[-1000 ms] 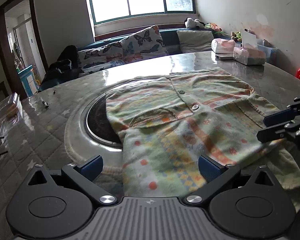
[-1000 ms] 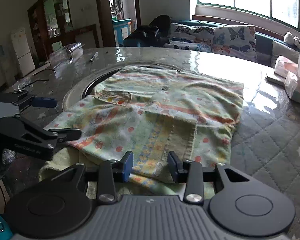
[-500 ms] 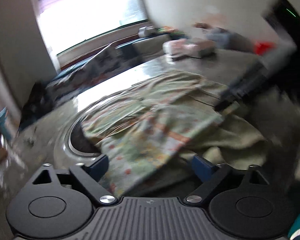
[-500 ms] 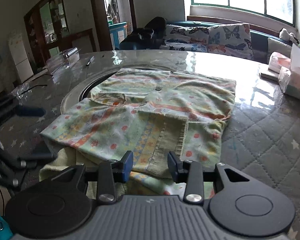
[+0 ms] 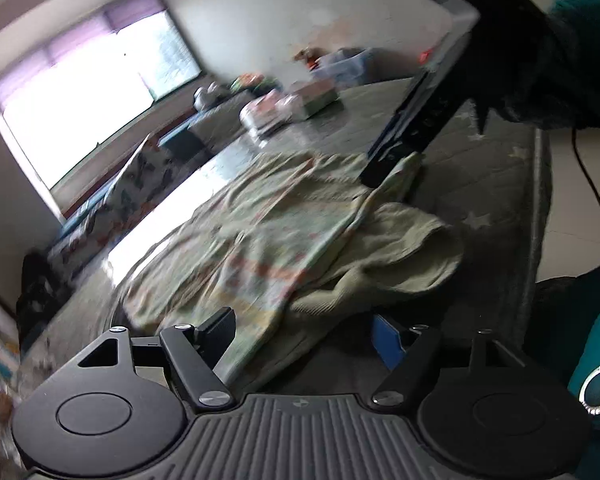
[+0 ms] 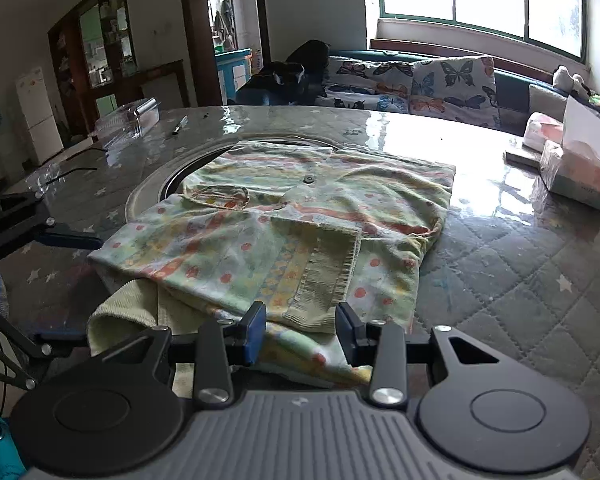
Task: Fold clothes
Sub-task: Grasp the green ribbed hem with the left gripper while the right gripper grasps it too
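A pale green patterned shirt (image 6: 300, 220) lies partly folded on the round table, with a plain yellow-green part (image 6: 120, 308) sticking out at its near left. My right gripper (image 6: 300, 332) is open, its blue pads on either side of the shirt's near edge. My left gripper (image 5: 304, 336) is open at the shirt's (image 5: 268, 240) near edge, and the view is tilted and blurred. The left gripper also shows at the left of the right wrist view (image 6: 40, 232). The right gripper shows as a dark bar at the shirt's far corner (image 5: 412, 128).
The table (image 6: 520, 280) has a quilted cover and a round inset ring (image 6: 152, 192). A tissue box (image 6: 576, 172) and packets stand at the right. A clear plastic box (image 6: 128, 120) and a pen (image 6: 180, 124) lie at the far left. A sofa with butterfly cushions (image 6: 420, 80) is behind.
My left gripper has swung away to the left and tilted; its view is now blurred. The shirt's left side has been folded over. My right gripper has pulled back a little.
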`<state>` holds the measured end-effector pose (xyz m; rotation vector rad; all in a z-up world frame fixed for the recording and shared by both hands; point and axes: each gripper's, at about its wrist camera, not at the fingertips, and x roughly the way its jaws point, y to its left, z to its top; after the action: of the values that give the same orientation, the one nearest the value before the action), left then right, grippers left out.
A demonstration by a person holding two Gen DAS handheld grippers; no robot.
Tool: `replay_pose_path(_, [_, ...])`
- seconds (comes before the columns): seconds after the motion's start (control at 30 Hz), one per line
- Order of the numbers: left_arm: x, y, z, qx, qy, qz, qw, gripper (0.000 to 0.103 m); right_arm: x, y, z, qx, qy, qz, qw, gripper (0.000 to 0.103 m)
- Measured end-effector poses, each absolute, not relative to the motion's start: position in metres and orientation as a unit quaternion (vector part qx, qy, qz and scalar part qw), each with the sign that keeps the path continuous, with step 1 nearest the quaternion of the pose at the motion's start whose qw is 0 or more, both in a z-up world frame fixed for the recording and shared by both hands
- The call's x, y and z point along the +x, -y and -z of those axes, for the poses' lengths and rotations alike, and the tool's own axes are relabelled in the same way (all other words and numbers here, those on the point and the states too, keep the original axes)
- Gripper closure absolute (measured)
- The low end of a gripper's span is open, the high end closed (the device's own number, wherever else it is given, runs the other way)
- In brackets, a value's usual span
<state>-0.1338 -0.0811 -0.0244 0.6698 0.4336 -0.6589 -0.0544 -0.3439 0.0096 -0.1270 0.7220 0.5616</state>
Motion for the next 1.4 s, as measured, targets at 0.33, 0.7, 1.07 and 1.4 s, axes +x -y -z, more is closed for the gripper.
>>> replay_pose_path(0.33, [-0.123, 0.099, 0.027, 0.294, -0.188, 0.358, 0.866, 0.092, -0.064, 0.353, -0.016, -0.085, -0.347, -0.264, 0.896, 0.064])
replay_pose_path(0.7, [-0.059, 0.074, -0.020, 0.107, -0.238, 0.308, 0.915, 0.098, -0.075, 0.341, -0.010, -0.162, -0.340, -0.312, 0.872, 0.048])
replay_pose_path(1.07, [-0.067, 0.065, -0.014, 0.108, -0.256, 0.311, 0.909, 0.093, -0.046, 0.304, -0.003, -0.133, -0.333, -0.355, 0.863, 0.079])
replay_pose_path(1.4, [-0.088, 0.048, 0.003, 0.156, -0.250, 0.279, 0.914, 0.052, -0.025, 0.305, -0.024, -0.068, -0.338, -0.353, 0.870, 0.089])
